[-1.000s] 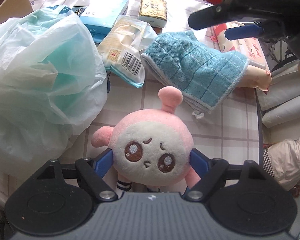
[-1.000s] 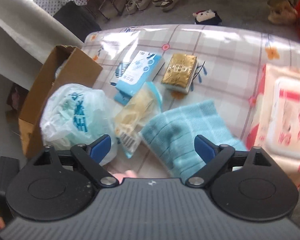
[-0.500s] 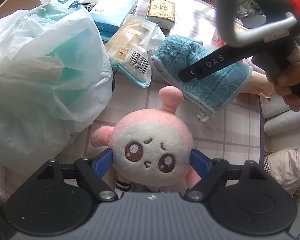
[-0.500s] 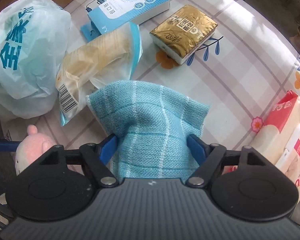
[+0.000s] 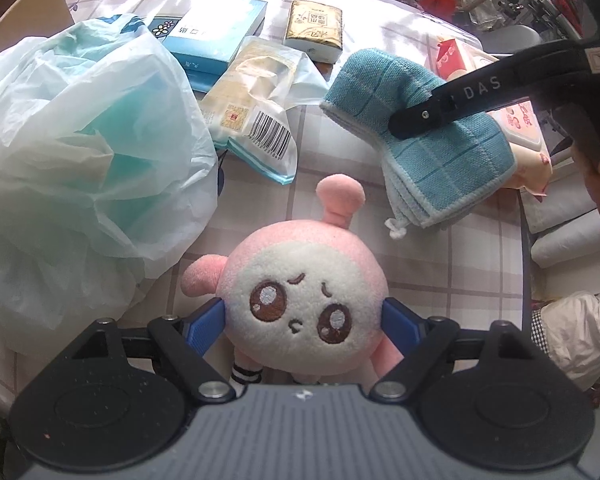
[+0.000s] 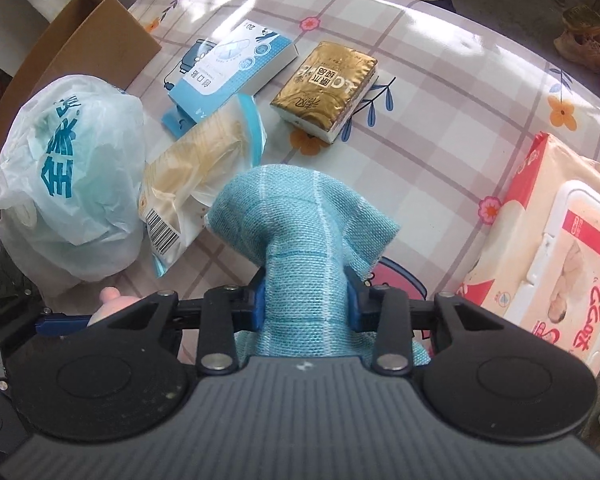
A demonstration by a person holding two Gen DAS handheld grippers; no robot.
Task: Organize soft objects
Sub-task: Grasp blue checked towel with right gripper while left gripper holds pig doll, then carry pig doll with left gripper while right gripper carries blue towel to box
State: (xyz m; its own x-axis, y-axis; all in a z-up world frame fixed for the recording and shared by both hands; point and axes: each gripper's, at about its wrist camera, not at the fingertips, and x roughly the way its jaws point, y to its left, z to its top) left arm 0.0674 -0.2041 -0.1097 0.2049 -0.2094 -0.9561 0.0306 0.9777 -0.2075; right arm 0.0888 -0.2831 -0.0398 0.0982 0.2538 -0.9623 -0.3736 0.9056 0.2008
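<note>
A pink and white plush toy [image 5: 300, 276] lies face up on the checked tablecloth. My left gripper [image 5: 303, 316] is shut on it, one blue pad pressing each side of its head. To its upper right lies a folded blue towel [image 5: 432, 152], with a black finger [image 5: 460, 96] of my right gripper across it. In the right wrist view my right gripper [image 6: 305, 304] points steeply down. Its jaws are closing and the pads pinch the towel [image 6: 300, 216], which bunches up into a ridge between them. A pink ear of the plush [image 6: 110, 296] peeks in at the lower left.
A white and green plastic bag [image 6: 72, 176] sits at the left beside a cardboard box [image 6: 80, 52]. Behind the towel lie a barcoded packet [image 6: 192, 176], a blue box [image 6: 236, 68] and a gold tissue pack [image 6: 328, 84]. A wet wipes pack [image 6: 560, 260] lies at the right.
My right gripper came down over the blue towel and closed on it, gathering the cloth into a ridge. My left gripper stayed still on the plush toy.
</note>
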